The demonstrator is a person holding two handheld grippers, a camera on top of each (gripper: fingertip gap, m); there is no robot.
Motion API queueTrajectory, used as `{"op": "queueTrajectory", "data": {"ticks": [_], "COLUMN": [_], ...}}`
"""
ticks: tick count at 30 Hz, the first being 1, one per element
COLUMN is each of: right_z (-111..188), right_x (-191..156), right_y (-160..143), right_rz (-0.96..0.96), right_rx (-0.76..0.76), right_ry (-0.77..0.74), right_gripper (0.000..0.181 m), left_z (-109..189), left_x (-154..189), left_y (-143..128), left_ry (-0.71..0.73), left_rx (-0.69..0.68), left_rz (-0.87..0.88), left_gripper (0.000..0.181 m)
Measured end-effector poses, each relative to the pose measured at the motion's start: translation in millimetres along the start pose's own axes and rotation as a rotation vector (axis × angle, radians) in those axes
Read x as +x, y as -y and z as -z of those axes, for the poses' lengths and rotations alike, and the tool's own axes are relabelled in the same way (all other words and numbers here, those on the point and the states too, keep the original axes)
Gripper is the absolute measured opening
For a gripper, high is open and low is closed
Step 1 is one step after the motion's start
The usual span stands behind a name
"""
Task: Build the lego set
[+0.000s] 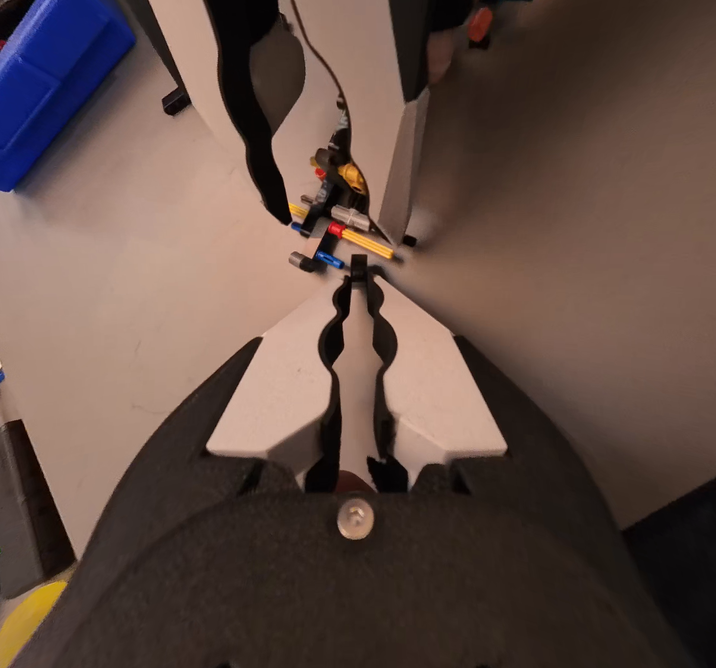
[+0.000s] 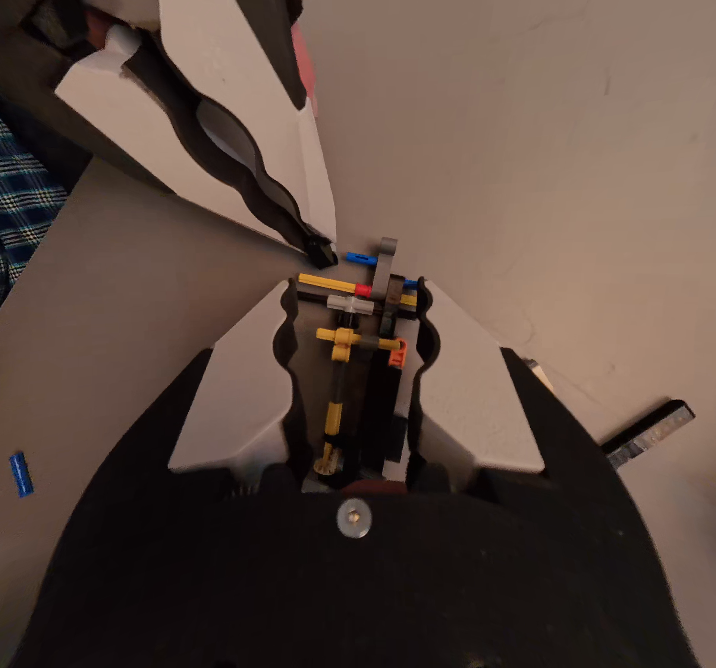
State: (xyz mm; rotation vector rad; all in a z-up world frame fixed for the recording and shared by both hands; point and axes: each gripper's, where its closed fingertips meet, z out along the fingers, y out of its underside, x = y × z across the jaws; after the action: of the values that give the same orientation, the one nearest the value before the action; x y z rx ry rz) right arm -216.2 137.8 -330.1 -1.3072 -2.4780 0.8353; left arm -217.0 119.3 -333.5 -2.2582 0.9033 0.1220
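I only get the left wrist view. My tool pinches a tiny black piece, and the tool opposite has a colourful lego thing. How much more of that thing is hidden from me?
Observer: Quite a lot. In the right wrist view the lego assembly runs back as a long black beam between the right tool's fingers, nearly to the tool's base.
Operator: Any colours I can't see?
Observer: An orange piece sits at the end of a yellow cross-axle, beside that beam.
Operator: Any spare parts lying about?
Observer: One loose blue pin lies on the table, at the far left of that view.
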Motion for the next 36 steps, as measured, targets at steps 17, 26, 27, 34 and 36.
{"op": "queueTrajectory", "data": {"ticks": [17, 26, 27, 34, 36], "right_z": [-15, -14, -14, -15, -15], "right_x": [-7, -6, -6, -4, -3], "right_y": [10, 8, 8, 9, 9], "right_rz": [-0.008, -0.039, -0.039, -0.048, -0.053], "right_rx": [0.055, 0.080, 0.080, 0.081, 0.081], "right_ry": [0.069, 0.043, 0.039, 0.030, 0.028], "right_gripper": [0.055, 0.051, 0.050, 0.047, 0.045], "left_z": [0, -3, -3, -4, -4], "left_x": [-3, -6, -6, -7, -7], "left_y": [-6, -4, -4, -3, -3], "left_ry": [-0.169, -0.241, -0.247, -0.263, -0.273], "left_rx": [-0.008, 0.006, 0.011, 0.039, 0.044], "left_rz": [-0.067, -0.110, -0.114, -0.144, -0.142], "left_gripper": [0.006, 0.006, 0.006, 0.006, 0.006]}}
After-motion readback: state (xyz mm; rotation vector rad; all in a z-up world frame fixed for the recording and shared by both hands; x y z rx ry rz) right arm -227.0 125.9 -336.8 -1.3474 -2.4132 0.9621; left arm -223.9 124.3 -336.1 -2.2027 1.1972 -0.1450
